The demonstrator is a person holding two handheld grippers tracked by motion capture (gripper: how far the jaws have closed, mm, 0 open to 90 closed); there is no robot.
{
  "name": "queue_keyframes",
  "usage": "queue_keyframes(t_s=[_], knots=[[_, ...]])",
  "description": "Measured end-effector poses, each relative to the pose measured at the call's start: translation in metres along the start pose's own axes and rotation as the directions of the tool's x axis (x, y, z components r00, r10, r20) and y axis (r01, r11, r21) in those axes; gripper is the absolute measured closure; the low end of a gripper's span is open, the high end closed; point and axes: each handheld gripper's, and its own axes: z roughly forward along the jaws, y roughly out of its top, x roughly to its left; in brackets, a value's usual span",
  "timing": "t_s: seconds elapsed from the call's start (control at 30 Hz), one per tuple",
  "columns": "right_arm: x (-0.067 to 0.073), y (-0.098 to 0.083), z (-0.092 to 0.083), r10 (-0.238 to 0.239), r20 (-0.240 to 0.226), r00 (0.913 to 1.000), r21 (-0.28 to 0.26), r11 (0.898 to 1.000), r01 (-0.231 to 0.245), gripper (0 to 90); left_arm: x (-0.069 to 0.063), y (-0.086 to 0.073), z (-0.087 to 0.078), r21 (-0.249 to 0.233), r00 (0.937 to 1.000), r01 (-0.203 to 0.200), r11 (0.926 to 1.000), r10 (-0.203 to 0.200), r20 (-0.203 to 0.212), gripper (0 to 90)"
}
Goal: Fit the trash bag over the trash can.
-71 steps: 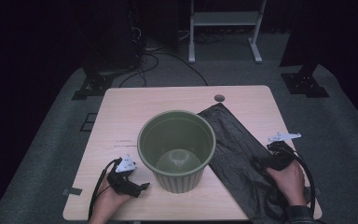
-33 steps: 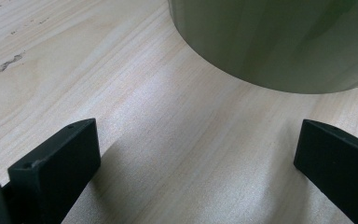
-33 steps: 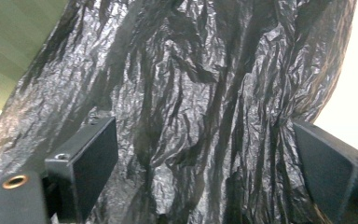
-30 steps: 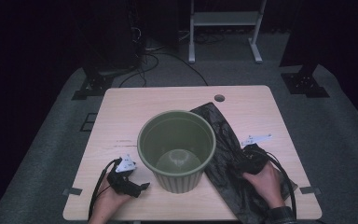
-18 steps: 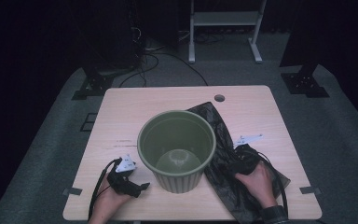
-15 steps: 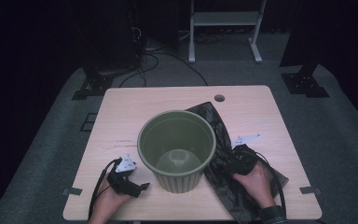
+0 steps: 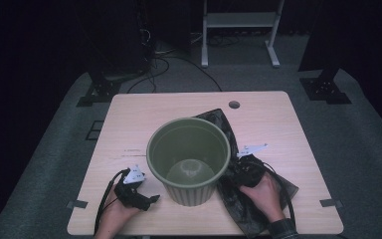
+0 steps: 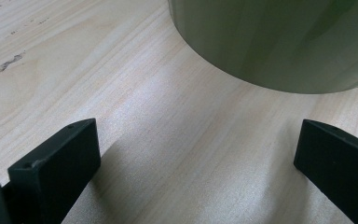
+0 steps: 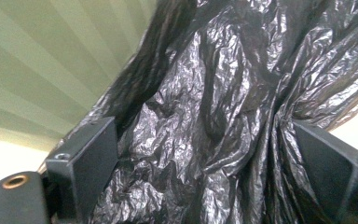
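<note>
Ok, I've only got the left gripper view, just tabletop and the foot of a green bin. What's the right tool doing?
Observer: The right tool has its jaws spread around a bunched black bag, not clamped.
Operator: Where's the bag lying?
Observer: On the table, right of the bin and against its side.
Operator: Anything in the bin?
Observer: Nothing; the high view shows its bare bottom.
</note>
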Motion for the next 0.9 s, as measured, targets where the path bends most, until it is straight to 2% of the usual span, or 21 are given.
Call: queue_keyframes(t_s=[0.07, 0.23, 0.33, 0.47, 0.53, 0.83, 0.9], knots=[[0.003, 0.001, 0.003, -0.006, 0.000, 1.0000, 0.003, 1.000, 0.006, 10.2, 0.000, 0.000, 0.000, 0.000, 1.0000, 0.000, 1.0000, 0.000, 0.000, 0.0], [0.011, 0.002, 0.008, -0.062, 0.059, 0.9964, 0.025, 0.998, 0.060, 10.3, 0.000, 0.000, 0.000, 0.000, 1.0000, 0.000, 1.0000, 0.000, 0.000, 0.0], [0.016, 0.002, 0.009, -0.101, 0.098, 0.9900, 0.038, 0.994, 0.098, 11.9, 0.000, 0.000, 0.000, 0.000, 1.0000, 0.000, 1.0000, 0.000, 0.000, 0.0], [0.021, 0.002, 0.010, -0.133, 0.133, 0.9822, 0.056, 0.990, 0.126, 14.9, 0.000, 0.000, 0.000, 0.000, 1.0000, 0.000, 1.0000, 0.000, 0.000, 0.0], [0.021, 0.001, 0.009, -0.136, 0.129, 0.9823, 0.050, 0.990, 0.131, 21.9, 0.000, 0.000, 0.000, 0.000, 1.0000, 0.000, 1.0000, 0.000, 0.000, 0.0], [0.023, 0.001, 0.004, -0.143, 0.106, 0.9840, 0.025, 0.990, 0.141, 66.2, 0.000, 0.000, 0.000, 0.000, 1.0000, 0.000, 1.0000, 0.000, 0.000, 0.0], [0.023, 0.000, 0.004, -0.146, 0.095, 0.9847, 0.023, 0.989, 0.145, 73.2, 0.000, 0.000, 0.000, 0.000, 1.0000, 0.000, 1.0000, 0.000, 0.000, 0.0]])
